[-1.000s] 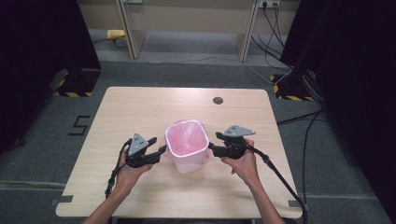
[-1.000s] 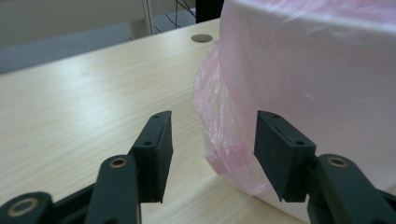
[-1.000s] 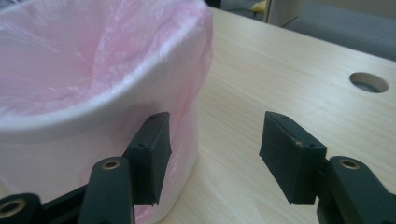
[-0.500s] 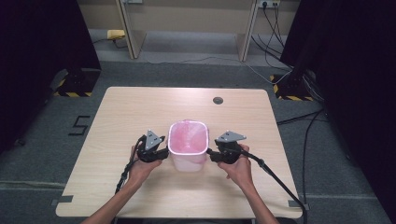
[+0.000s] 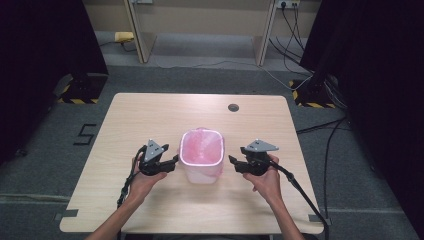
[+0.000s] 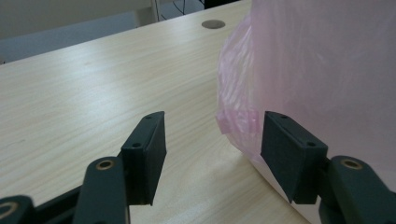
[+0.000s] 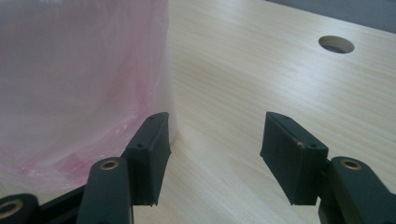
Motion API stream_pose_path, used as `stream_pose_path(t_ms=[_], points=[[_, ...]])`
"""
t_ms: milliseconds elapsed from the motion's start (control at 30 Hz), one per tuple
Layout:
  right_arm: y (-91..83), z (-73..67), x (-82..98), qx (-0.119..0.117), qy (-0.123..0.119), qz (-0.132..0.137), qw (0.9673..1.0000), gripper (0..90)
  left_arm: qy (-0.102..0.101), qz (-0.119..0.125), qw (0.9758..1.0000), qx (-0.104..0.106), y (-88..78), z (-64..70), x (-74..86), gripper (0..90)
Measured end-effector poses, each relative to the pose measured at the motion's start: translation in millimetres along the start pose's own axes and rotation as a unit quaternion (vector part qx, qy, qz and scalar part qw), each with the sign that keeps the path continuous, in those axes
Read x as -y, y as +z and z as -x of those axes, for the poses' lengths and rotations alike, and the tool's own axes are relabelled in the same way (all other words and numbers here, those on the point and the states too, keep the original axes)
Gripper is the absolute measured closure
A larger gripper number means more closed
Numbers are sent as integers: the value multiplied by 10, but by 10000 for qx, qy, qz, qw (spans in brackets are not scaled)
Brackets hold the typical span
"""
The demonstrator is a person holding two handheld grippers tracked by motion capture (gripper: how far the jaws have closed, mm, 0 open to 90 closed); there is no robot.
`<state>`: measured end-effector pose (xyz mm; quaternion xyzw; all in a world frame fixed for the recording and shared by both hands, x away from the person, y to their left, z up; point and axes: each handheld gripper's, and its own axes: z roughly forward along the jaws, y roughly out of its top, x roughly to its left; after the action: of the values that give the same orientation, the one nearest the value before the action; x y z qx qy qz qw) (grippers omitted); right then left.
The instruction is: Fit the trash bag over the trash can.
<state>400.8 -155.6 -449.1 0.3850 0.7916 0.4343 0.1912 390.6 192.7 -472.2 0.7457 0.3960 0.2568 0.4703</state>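
Pink plastic lines the small white bin (image 5: 201, 159), which stands in the middle of the picture on the pale wooden desk (image 5: 150, 115), a little below the centre. The person holds the left tool (image 5: 170, 164) just beside the bin's left wall and the right tool (image 5: 234, 162) just beside its right wall. Both tools have just been opening their jaws; they stand moderately wide with nothing between them.

I judge the step in hand is to work on the pink bag (image 6: 236, 107) at the bin's sides. To do it well, each tool should come to a loose fold of film, not to the hard wall, and close only when the film sits between the pads. Both sides should move together, so the light bin does not slide or tip.

In the left gripper view, a crumpled fold of the bag hangs at the lower right, close to the right pad (image 6: 287, 154), but I cannot tell if it touches. In the right gripper view, the bin wall (image 7: 84, 84) fills the upper left and the jaws point at bare wood. From the high view these folds are too small to read, but it shows the bag's open mouth.
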Motion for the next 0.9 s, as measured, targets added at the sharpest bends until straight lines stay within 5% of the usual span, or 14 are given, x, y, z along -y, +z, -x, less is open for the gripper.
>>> stream_pose_path(t_ms=[233,600,700,900], points=[[42,-20,-44,-135,-15,124,9998,415,-132,-129,9998,65,69,-18,29,391],[364,-111,35,-145,-182,-400,9989,441,77,-498,9985,204,232,26,110,402],[336,-80,36,-62,-201,-445,9988,441,180,-562,9981,172,257,26,129,399],[68,-9,-107,54,-178,-86,9998,434,12,-429,9990,108,149,-26,86,323]])
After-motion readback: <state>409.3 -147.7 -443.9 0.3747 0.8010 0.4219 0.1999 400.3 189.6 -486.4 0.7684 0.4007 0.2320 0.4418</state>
